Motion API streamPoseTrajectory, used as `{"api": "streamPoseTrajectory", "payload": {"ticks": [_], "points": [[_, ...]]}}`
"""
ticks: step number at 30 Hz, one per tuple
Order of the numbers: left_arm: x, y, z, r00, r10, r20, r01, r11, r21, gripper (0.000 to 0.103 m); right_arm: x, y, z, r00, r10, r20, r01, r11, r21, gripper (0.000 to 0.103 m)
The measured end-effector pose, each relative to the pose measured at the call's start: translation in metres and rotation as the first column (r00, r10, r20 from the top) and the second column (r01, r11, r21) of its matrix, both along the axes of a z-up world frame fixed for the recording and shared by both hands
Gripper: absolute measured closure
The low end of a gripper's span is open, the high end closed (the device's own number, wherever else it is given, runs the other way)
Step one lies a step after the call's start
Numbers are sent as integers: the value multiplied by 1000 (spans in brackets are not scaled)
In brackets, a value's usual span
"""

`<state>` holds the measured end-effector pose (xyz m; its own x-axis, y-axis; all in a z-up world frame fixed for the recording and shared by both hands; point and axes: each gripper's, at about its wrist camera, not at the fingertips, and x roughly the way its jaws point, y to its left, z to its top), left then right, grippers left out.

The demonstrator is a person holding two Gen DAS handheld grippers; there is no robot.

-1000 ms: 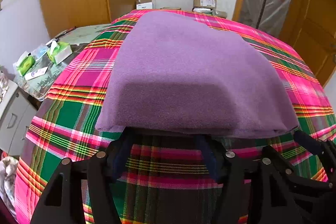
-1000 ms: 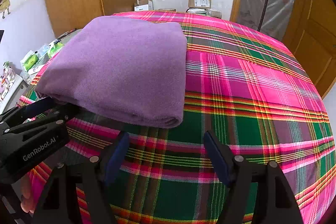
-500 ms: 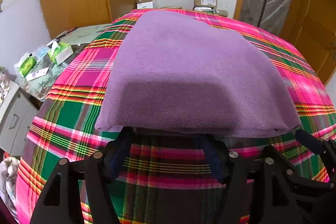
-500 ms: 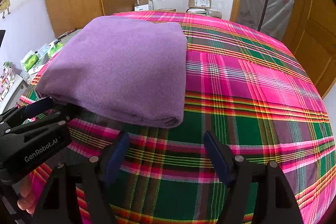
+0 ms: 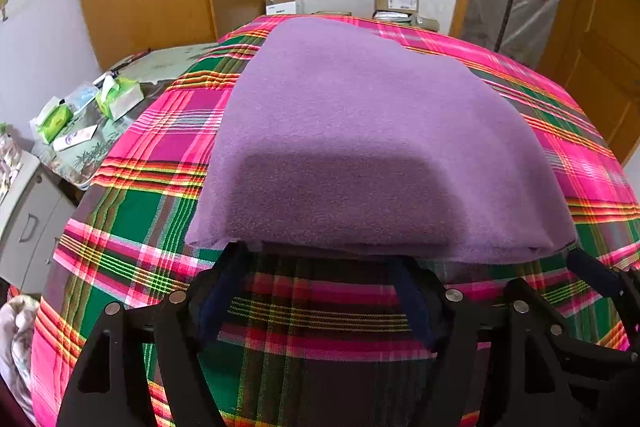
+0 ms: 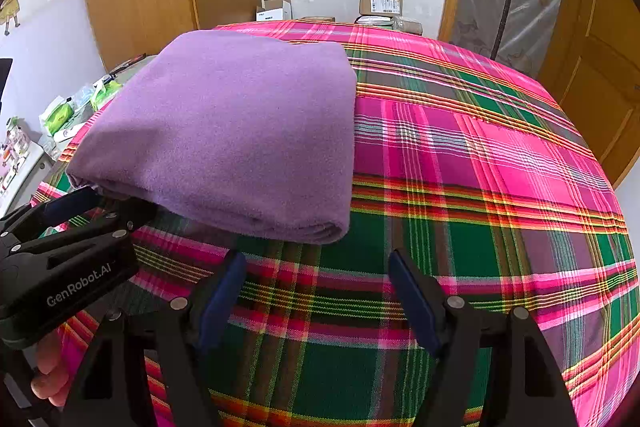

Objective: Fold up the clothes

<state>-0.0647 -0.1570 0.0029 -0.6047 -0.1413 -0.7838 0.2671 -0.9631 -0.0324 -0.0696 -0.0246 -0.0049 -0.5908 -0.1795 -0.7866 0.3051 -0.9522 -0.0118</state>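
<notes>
The purple garment (image 6: pixel 240 131) lies as a neat folded rectangle on the plaid bedspread (image 6: pixel 480 187), so folding looks nearly done; the left gripper (image 5: pixel 320 291), jaws just opening, stands spread at its near edge, pinching nothing; the right gripper (image 6: pixel 316 291) is spread beside its near corner

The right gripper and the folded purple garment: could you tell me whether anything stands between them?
Nothing visible does. The right gripper stands with its jaws open over bare plaid bedsheet, and the folded purple garment lies just ahead and to its left. The left gripper sits off at the garment's other corner.
</notes>
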Motion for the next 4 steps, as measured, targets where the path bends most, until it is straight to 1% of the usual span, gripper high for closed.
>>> {"api": "streamPoseTrajectory", "payload": {"ticks": [4], "points": [[0,0,0,1000,0,0,0,1000,0,28,0,0,0,1000,0,0,0,1000,0,29]]}}
